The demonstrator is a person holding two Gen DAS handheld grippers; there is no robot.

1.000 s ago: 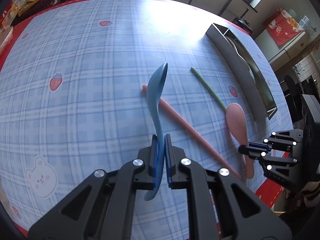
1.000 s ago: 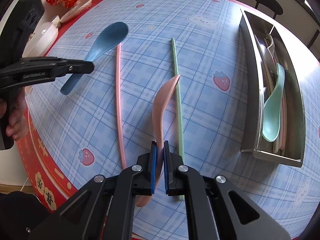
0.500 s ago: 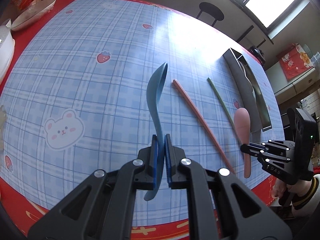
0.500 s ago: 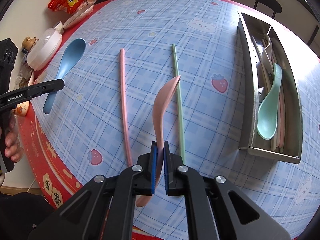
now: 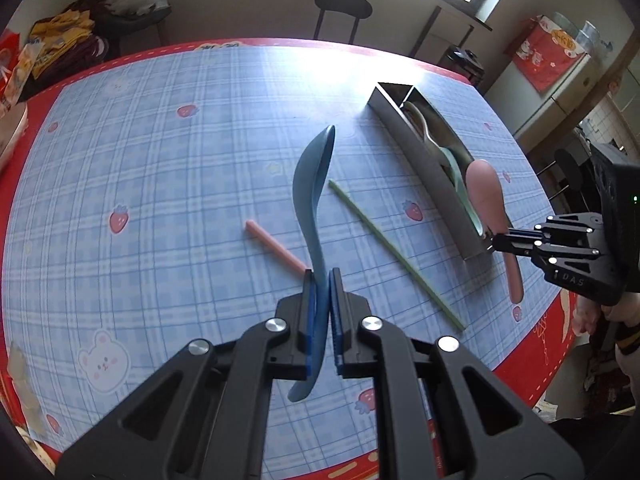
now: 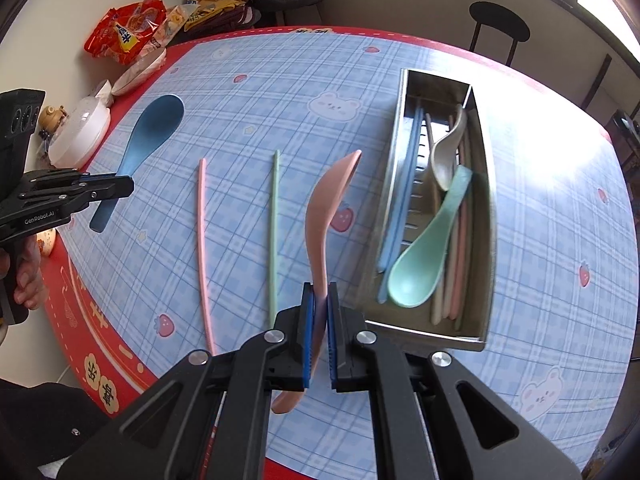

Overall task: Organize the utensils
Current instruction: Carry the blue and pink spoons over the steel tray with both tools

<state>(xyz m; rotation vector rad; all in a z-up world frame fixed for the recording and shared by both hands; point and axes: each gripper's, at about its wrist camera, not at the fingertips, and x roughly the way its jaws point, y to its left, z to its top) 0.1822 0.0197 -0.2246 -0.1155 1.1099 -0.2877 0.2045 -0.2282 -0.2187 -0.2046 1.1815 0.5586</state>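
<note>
Both spoons have risen off the table toward the metal tray (image 6: 400,184). Left gripper (image 5: 322,276) clamps the blue spoon (image 5: 314,184), right gripper (image 6: 319,288) the pink spoon (image 6: 326,208) (chopsticks wait).

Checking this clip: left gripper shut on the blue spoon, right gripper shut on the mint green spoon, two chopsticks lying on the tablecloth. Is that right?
Not quite. The right gripper is shut on the pink spoon; the right wrist view shows the mint green spoon lying in the metal tray. The rest stands.
</note>
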